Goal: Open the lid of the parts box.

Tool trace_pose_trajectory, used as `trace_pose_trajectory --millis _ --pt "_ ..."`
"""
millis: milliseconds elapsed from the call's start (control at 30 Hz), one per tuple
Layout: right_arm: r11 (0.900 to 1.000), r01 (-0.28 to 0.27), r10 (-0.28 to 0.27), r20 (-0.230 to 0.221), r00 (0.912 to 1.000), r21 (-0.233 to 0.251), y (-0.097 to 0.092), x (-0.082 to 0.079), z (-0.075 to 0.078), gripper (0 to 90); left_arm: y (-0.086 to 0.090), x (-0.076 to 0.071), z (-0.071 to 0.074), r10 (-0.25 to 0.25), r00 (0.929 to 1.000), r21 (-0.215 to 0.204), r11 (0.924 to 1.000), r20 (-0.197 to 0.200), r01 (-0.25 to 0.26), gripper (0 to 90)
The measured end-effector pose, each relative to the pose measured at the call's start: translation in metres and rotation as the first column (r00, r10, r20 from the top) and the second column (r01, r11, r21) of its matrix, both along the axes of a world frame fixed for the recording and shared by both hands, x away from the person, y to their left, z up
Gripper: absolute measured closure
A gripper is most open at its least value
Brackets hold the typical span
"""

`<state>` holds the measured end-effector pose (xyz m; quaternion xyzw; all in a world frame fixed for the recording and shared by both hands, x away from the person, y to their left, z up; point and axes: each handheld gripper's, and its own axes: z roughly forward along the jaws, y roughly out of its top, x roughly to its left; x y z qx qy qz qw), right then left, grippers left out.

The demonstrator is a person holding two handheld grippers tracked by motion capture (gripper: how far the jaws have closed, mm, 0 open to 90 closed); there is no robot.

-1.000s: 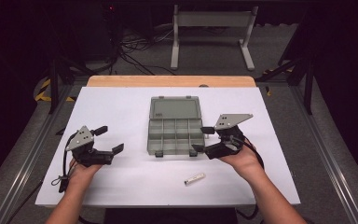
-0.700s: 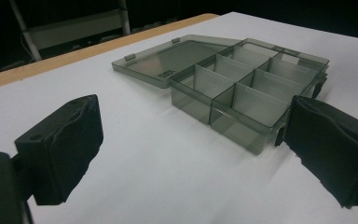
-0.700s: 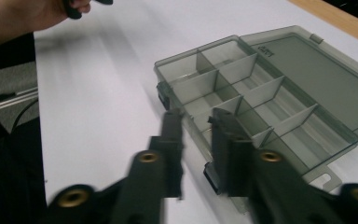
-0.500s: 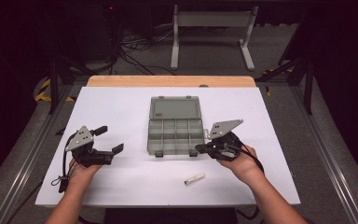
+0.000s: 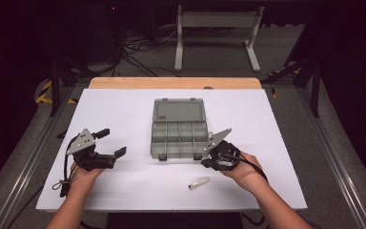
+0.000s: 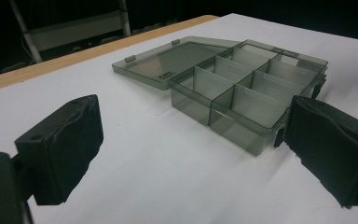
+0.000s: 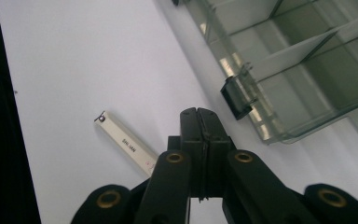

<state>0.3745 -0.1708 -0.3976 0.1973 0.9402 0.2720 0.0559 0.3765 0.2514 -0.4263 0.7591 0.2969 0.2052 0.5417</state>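
The white table (image 5: pixel 124 114) stands in a dark room, with a metal frame (image 5: pixel 217 28) on the floor behind it.

Your right gripper (image 7: pixel 200 122) is clenched: its jaws have just closed and now meet with nothing between them. Compared with a second ago, it has dropped from beside the box toward the table and now points down and left, toward the stick (image 7: pixel 127 144). The stick lies flat on the table just beside the jaw tips, untouched. The box (image 5: pixel 178 133) sits open at mid-table, lid folded back, compartments empty; its front latch (image 7: pixel 235 98) is near the right gripper.

Your left gripper (image 6: pixel 191 154) rests released at the left, jaws wide, aimed at the box.

Judgement: shut jaws cannot take the stick. Reopen them before descending further.
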Motion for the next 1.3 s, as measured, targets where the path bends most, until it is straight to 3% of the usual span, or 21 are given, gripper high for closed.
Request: trace_pose_trajectory --millis 333,533,967,1300 --pt "0.9979 -0.026 0.023 -0.064 0.9977 -0.059 0.007 0.0 -0.019 90.0 0.0 0.0 0.0 0.0 1.0 -0.007 1.0 -0.003 0.0 5.7" --pt "0.9953 -0.04 0.033 -0.078 0.9964 -0.088 0.008 0.0 -0.026 90.0 0.0 0.0 0.0 0.0 1.0 0.0 1.0 0.0 0.0 5.8" --pt "0.9949 -0.031 0.022 -0.096 0.9951 -0.096 0.007 0.004 -0.033 90.0 0.0 0.0 0.0 0.002 1.0 -0.004 1.0 -0.002 -0.002 5.8" --pt "0.9944 -0.042 0.031 -0.111 0.9933 -0.097 0.004 -0.004 -0.033 90.0 0.0 0.0 0.0 -0.002 1.0 0.0 1.0 -0.004 0.002 5.8"
